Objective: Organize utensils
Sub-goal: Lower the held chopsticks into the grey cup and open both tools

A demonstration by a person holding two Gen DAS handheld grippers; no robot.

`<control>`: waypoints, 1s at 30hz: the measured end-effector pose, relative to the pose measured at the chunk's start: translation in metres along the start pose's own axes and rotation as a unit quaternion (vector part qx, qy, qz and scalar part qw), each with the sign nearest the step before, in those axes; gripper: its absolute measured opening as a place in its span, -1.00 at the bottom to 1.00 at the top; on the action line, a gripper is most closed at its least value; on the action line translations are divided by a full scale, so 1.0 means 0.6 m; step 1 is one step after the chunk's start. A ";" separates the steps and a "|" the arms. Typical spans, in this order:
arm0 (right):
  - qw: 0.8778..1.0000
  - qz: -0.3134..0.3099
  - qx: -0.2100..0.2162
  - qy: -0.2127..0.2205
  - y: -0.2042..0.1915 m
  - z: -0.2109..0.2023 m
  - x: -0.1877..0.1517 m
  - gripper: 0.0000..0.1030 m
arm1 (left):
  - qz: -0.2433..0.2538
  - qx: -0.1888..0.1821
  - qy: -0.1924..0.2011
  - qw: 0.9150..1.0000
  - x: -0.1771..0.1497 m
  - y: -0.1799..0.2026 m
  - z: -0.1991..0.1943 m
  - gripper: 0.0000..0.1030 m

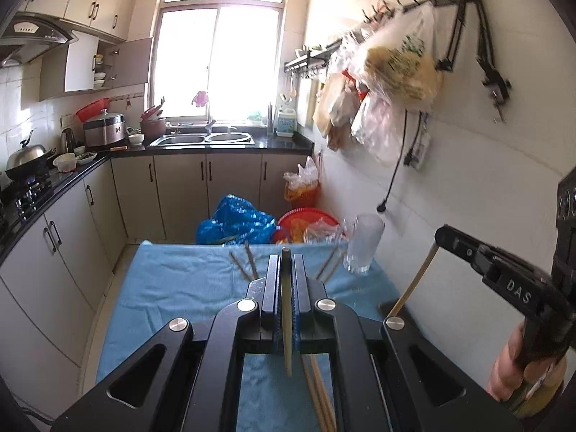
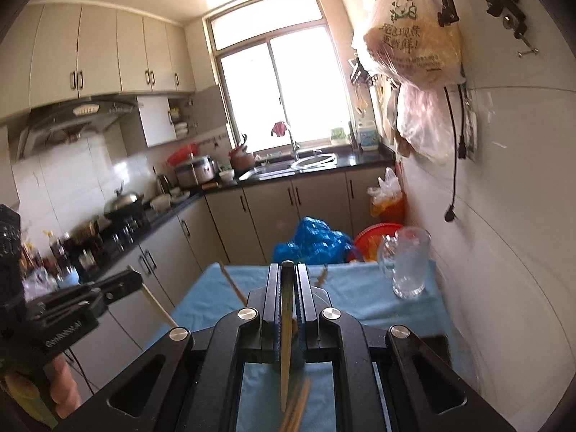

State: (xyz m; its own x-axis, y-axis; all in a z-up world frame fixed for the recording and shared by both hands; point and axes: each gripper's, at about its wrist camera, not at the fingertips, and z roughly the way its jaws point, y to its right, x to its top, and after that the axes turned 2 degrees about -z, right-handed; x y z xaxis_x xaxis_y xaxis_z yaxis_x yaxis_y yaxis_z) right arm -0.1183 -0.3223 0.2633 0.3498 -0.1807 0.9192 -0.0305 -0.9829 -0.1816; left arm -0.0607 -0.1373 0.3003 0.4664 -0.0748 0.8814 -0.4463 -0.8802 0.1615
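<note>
My left gripper (image 1: 286,257) is shut on a wooden chopstick (image 1: 286,309) and holds it above the blue cloth (image 1: 172,288). My right gripper (image 2: 288,270) is shut on another chopstick (image 2: 286,327). The right gripper also shows at the right of the left wrist view (image 1: 437,239), its chopstick (image 1: 414,282) hanging down. The left gripper shows at the left of the right wrist view (image 2: 135,279). Loose chopsticks (image 1: 243,261) lie on the far part of the cloth, and more (image 1: 318,392) lie near its front. A clear glass mug (image 1: 361,244) stands at the cloth's far right corner and appears in the right wrist view (image 2: 408,264).
The cloth-covered table stands against the white tiled wall (image 1: 468,187) on the right. Plastic bags (image 1: 392,68) hang from wall hooks above. A blue bag (image 1: 235,225) and a red basket (image 1: 309,221) sit on the floor beyond the table. A counter with stove (image 1: 28,194) runs along the left.
</note>
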 end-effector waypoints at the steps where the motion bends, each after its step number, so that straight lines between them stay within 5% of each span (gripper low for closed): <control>1: 1.000 0.002 0.001 0.004 -0.002 0.006 0.009 -0.85 | -0.004 0.002 0.004 1.000 0.013 0.000 0.009 -0.91; 11: 0.999 0.021 -0.017 0.024 -0.003 0.119 0.068 -0.85 | 0.004 0.027 -0.009 1.000 0.079 0.009 0.144 -0.91; 19: 0.998 0.026 -0.028 -0.058 0.016 0.250 0.036 -0.85 | -0.014 0.023 -0.105 0.994 0.033 -0.017 0.283 -0.90; 26: 0.993 0.047 -0.030 -0.100 0.043 0.326 0.008 -0.84 | -0.014 0.010 -0.104 0.994 0.019 -0.027 0.295 -0.86; 28: 0.992 0.064 -0.025 -0.102 0.053 0.337 0.005 -0.71 | -0.013 0.006 -0.099 0.995 0.020 -0.028 0.287 -0.66; 30: 0.992 0.071 -0.023 -0.103 0.059 0.340 0.005 -0.27 | -0.014 0.008 -0.089 0.996 0.021 -0.030 0.273 -0.40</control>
State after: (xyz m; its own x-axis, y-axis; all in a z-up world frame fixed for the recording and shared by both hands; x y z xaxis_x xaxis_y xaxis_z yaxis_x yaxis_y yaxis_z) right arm 0.0724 -0.3503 0.1883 0.5221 -0.3106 0.7943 -0.1332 -0.9496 -0.2838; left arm 0.0780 -0.1991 0.2357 0.6064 -0.1312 0.7842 -0.4200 -0.8903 0.1759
